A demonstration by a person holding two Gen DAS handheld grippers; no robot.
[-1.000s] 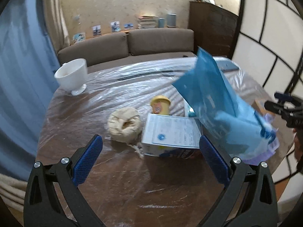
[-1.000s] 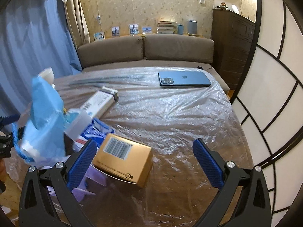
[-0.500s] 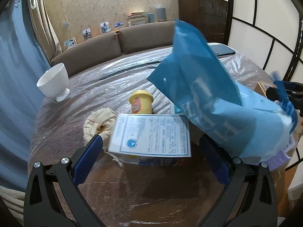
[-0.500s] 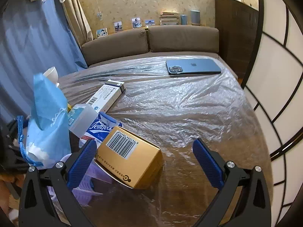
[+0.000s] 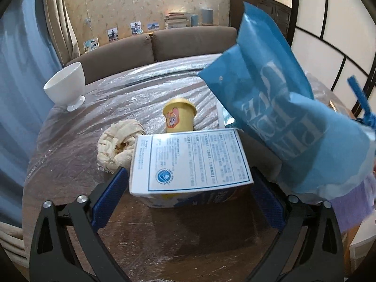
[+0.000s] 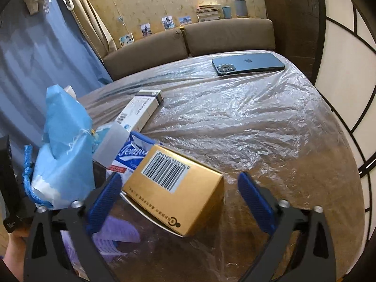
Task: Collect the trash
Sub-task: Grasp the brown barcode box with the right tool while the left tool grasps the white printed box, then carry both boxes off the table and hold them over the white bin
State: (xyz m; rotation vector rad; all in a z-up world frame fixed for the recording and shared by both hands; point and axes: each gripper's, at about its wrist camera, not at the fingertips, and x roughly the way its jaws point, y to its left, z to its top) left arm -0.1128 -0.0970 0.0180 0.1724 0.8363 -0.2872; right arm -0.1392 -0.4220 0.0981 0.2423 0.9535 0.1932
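Both grabs under way, nothing bagged yet: the left gripper (image 5: 188, 192) has its jaws closing around the white box (image 5: 190, 162) at lower centre of its view, pads not yet pressing, and the right gripper (image 6: 179, 199) closes likewise on the gold box (image 6: 174, 190), which sits tilted at lower centre. Still loose on the table (image 6: 246, 127): a yellow cup (image 5: 179, 117), a crumpled wrapper (image 5: 117, 144), a long carton (image 6: 141, 110); the blue bag (image 5: 282, 117), upper right, looks limp and creased.

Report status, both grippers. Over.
Left gripper closing around white box. Right gripper closing around gold box. Blue bag crowds both.
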